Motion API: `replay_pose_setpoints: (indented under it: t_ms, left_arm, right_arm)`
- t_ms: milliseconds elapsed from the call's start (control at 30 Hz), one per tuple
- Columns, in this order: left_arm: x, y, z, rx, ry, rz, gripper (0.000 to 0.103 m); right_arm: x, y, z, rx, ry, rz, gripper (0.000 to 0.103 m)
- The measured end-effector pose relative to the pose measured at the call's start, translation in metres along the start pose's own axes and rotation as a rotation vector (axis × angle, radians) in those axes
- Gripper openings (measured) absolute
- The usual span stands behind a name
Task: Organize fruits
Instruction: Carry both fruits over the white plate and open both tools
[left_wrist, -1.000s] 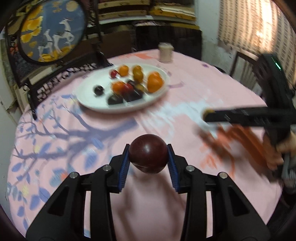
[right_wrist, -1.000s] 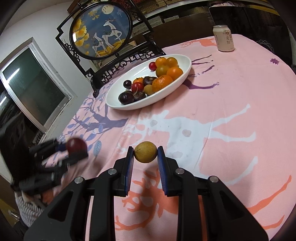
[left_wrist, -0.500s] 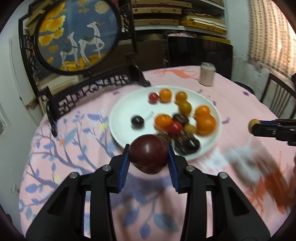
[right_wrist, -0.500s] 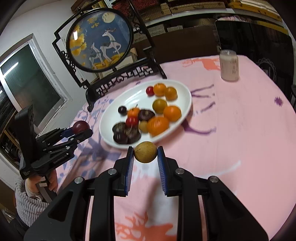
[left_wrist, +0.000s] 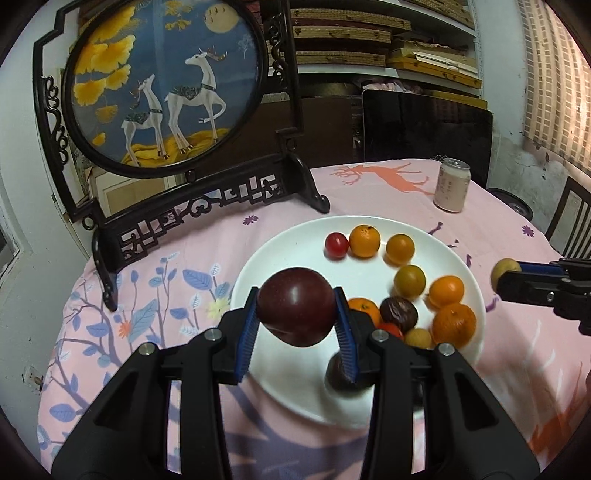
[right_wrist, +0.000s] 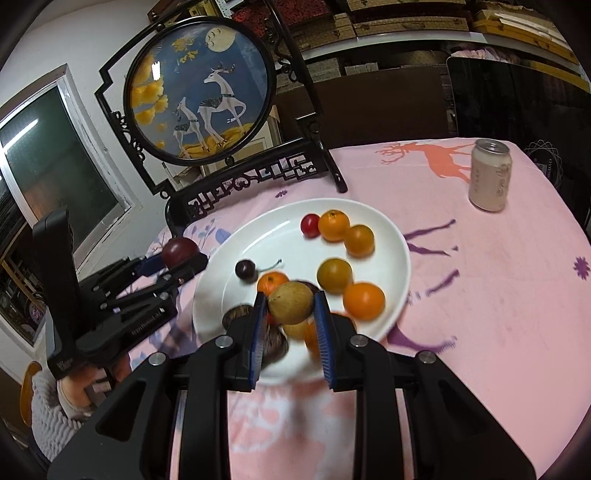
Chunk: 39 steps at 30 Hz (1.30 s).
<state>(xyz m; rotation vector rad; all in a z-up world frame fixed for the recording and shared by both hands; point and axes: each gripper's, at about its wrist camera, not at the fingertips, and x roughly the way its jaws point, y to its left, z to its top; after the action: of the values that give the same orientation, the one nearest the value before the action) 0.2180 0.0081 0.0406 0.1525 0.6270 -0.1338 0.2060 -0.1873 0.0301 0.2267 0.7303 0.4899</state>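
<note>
left gripper is clamped on a dark red plum, pads pressing both sides, held over the near-left part of the white plate. right gripper is clamped on a small yellow-brown fruit, held above the plate's near side, over the fruit pile. plate sits on the pink tablecloth w/ oranges, a cherry, a cherry tomato. can is well apart.

judgement: step = set both fruits in the plate. lower before letting go, else they roll. plum should go to the bare left area, not onto the pile. yellow fruit needs a gap btw the oranges; open slowly, lift straight out.
</note>
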Motion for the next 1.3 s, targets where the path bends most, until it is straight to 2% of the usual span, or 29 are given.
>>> replay_pose_setpoints:
  t_ms: [200, 333, 500, 633, 800, 1000, 1167, 1267, 1300]
  left_arm:
    - [0.028, 0.004, 0.013, -0.002, 0.019, 0.010, 0.039]
    - [0.051, 0.017, 0.027, -0.044, 0.053, -0.011, 0.039]
    - [0.087, 0.034, 0.041, -0.101, 0.135, -0.042, 0.039]
    - [0.101, 0.040, 0.038, -0.126, 0.178, -0.068, 0.039]
    - [0.116, 0.036, 0.032, -0.111, 0.233, -0.088, 0.039]
    - [0.140, 0.023, 0.035, -0.083, 0.297, -0.101, 0.040]
    - [0.147, 0.020, 0.039, -0.061, 0.334, -0.106, 0.041]
    - [0.148, 0.016, 0.040, -0.040, 0.344, -0.095, 0.045]
    - [0.148, 0.016, 0.041, -0.041, 0.341, -0.097, 0.049]
  right_arm:
    - [0.036, 0.001, 0.018, 0.004, 0.025, -0.004, 0.026]
    - [0.064, 0.001, 0.029, -0.008, 0.093, -0.013, 0.026]
    - [0.095, 0.002, 0.048, -0.027, 0.177, -0.029, 0.026]
    - [0.124, 0.012, 0.055, -0.072, 0.259, -0.035, 0.026]
    - [0.149, 0.016, 0.059, -0.106, 0.310, -0.077, 0.026]
    - [0.163, 0.007, 0.063, -0.139, 0.343, -0.145, 0.026]
    - [0.167, 0.003, 0.067, -0.161, 0.363, -0.168, 0.027]
    - [0.168, -0.001, 0.069, -0.162, 0.362, -0.183, 0.027]
    - [0.169, -0.003, 0.070, -0.157, 0.363, -0.184, 0.027]
